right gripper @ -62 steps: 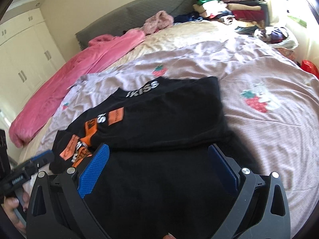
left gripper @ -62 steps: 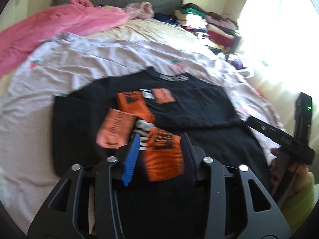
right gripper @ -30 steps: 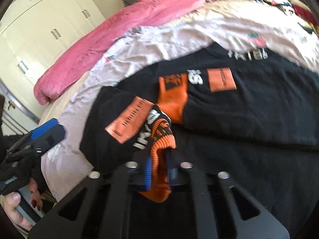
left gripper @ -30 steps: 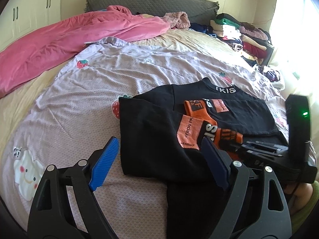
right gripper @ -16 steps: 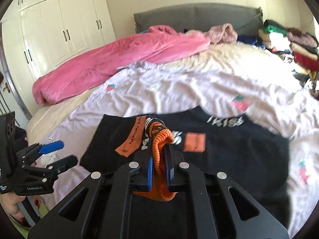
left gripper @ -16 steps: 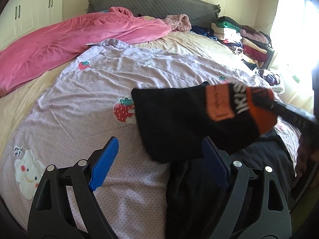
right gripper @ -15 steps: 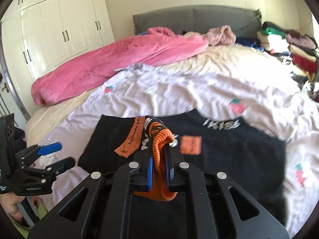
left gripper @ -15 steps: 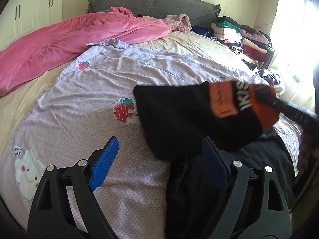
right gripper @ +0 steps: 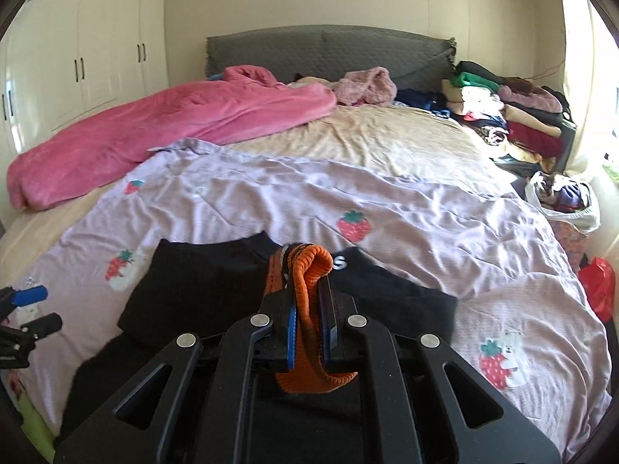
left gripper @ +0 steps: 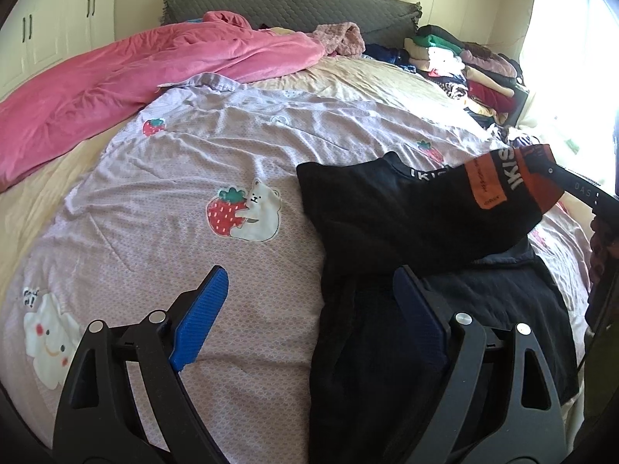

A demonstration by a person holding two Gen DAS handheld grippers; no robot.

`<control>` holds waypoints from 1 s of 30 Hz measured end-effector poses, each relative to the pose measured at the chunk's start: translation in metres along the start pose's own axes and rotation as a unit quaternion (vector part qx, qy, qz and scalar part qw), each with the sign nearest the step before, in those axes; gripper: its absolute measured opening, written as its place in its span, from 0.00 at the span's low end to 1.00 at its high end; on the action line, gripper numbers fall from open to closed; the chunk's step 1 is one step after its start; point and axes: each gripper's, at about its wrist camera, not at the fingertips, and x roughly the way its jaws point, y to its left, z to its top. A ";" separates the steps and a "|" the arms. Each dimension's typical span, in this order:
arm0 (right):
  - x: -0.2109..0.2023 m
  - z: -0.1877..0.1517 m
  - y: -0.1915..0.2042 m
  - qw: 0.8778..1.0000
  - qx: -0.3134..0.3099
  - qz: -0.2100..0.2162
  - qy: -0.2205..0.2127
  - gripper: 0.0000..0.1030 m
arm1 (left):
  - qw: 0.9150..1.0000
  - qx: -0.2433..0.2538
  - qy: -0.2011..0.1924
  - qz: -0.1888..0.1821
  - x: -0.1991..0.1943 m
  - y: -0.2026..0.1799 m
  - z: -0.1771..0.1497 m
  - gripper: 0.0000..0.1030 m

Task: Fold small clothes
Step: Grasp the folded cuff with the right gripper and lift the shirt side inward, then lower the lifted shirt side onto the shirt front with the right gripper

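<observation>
From your left wrist camera, your left gripper (left gripper: 307, 309) hangs over the lilac sheet (left gripper: 185, 162) with its 2 blue pads spread wide and still easing apart; only the near edge of cloth lies under the gap, and neither pad presses on it. The black sweater (left gripper: 387, 224) lies on the right part of the bed. Its sleeve, with an orange cuff (left gripper: 541, 181) and white lettering, is lifted off the sheet toward the right edge of the picture, where your right gripper (left gripper: 549, 172) pinches it. A strawberry-and-bear print (left gripper: 243, 214) shows on the sheet just left of the sweater. A pink blanket (left gripper: 127, 77) lies along the far left, a grey headboard (left gripper: 290, 4) stands behind it, and a stack of folded clothes (left gripper: 464, 65) sits at the far right corner.

From your right wrist camera, your right gripper (right gripper: 308, 328) has its 2 fingers pressed together on the orange cuff (right gripper: 309, 270), which loops up above the pads and hangs out below them. The black sweater (right gripper: 201, 286) spreads on the lilac sheet (right gripper: 406, 212) beneath and to both sides. Your left gripper (right gripper: 31, 309) shows at the left edge, its fingers apart. White wardrobe doors (right gripper: 89, 58) fill the left wall, and the pink blanket (right gripper: 154, 131) runs in front of the grey headboard (right gripper: 329, 50).
</observation>
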 end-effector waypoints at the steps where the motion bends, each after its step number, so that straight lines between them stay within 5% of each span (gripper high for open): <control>1: 0.000 -0.002 -0.004 1.000 0.003 -0.003 0.001 0.08 | 1.000 -0.001 0.001 0.001 0.001 -0.001 0.000 0.78; 30: 0.027 -0.034 -0.041 0.997 0.037 -0.033 0.057 0.08 | 1.000 0.020 0.006 -0.020 0.040 -0.028 0.035 0.78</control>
